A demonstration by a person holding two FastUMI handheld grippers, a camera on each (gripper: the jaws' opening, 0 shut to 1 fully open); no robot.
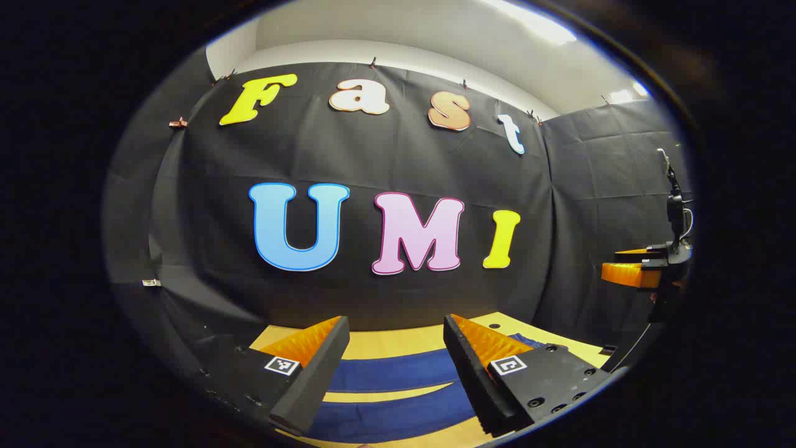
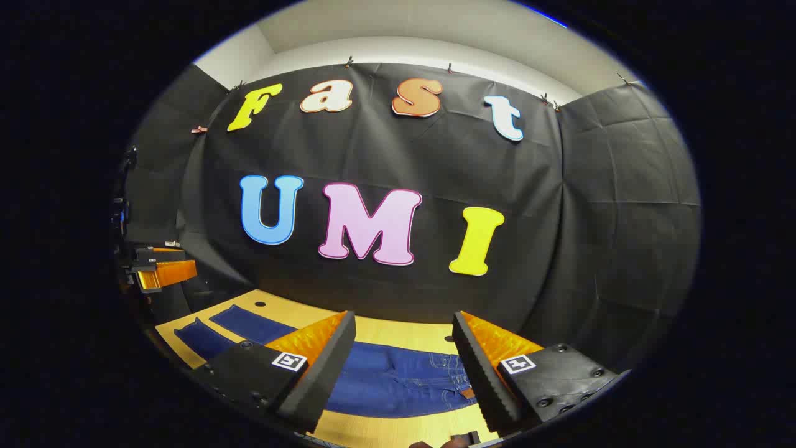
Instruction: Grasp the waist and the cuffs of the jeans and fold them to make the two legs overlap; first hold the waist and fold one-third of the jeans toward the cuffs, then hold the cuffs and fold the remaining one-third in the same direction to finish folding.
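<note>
Fingers (image 1: 323,367) of the left gripper (image 1: 395,379) sit nearest the lens, spread wide, nothing between them. Right gripper (image 2: 401,373) same: spread, empty, held above the bench (image 2: 398,333).

Jeans (image 2: 398,382) lie flat on the bench, unfolded, both legs apart. Waist end sits under the right gripper, with pockets and stitching visible between its fingers. Legs (image 1: 398,372) run away from the waist toward the left gripper, which hangs over the cuff end; a strip of bare bench shows between the two legs.

Judgement: nothing folded yet, step in hand is the first grasp for the lengthwise fold.

To do it well:
- right gripper drops onto the waist edge nearest it, left onto the cuff of the same leg
- pinch one layer cleanly at the hem, not mid-fabric
- lift both ends together, keeping the leg taut
- carry it across and line up waist and cuff edges so the legs overlap squarely
- release only once flat
</note>
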